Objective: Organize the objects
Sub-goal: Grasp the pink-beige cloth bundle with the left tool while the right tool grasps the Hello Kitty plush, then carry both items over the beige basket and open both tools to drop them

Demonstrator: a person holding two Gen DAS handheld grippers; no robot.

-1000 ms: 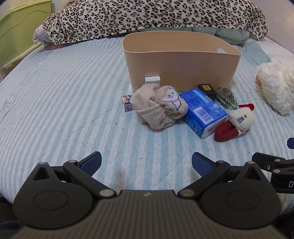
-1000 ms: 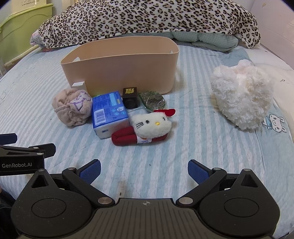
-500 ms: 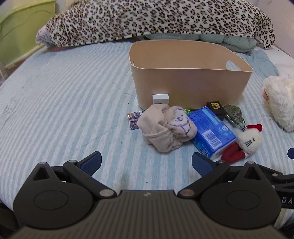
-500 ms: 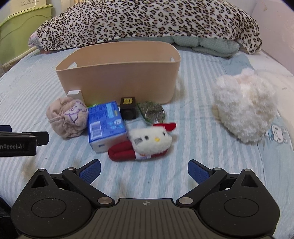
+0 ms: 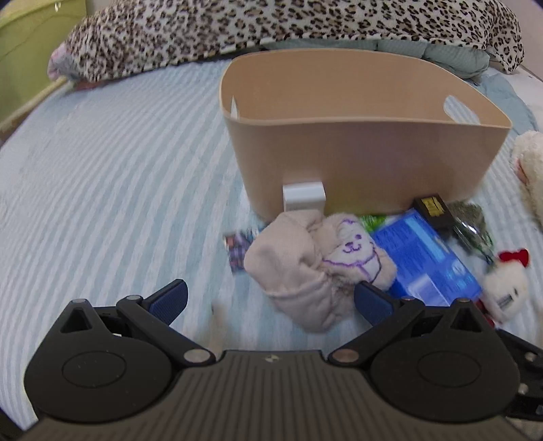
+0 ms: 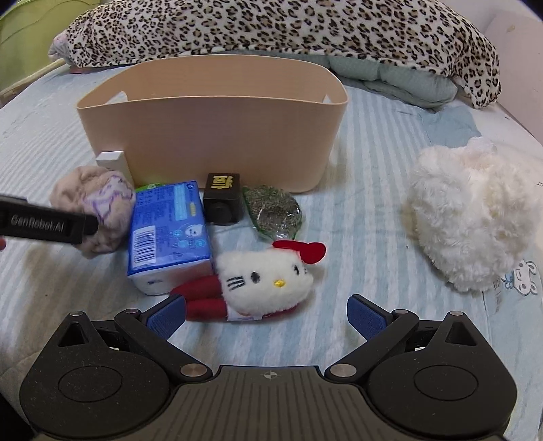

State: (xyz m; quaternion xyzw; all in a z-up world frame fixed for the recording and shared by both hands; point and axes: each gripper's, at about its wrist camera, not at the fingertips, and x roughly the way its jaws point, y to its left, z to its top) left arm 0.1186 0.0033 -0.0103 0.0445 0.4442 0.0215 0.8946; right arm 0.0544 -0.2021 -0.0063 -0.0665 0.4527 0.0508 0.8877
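Observation:
A tan bin [image 5: 366,146] [image 6: 210,135] stands on the striped bed. In front of it lie a beige rolled cloth with a purple drawing [image 5: 315,268] [image 6: 98,207], a blue tissue pack [image 5: 427,261] [image 6: 169,234], a white cat plush with a red bow [image 6: 264,278] [image 5: 505,288], a small black box [image 6: 222,198], a green packet [image 6: 275,210] and a white block [image 5: 303,196]. My left gripper [image 5: 271,298] is open, just short of the cloth. My right gripper [image 6: 266,315] is open, just short of the cat plush.
A fluffy white plush [image 6: 475,217] lies to the right. A leopard-print blanket [image 6: 271,30] runs along the back. A small printed wrapper [image 5: 237,247] lies left of the cloth. A green cabinet [image 5: 27,51] stands at far left.
Both grippers have moved forward toward the objects, which now look larger. The left gripper has come up to the cloth, the right one up to the cat plush. Both stay open.

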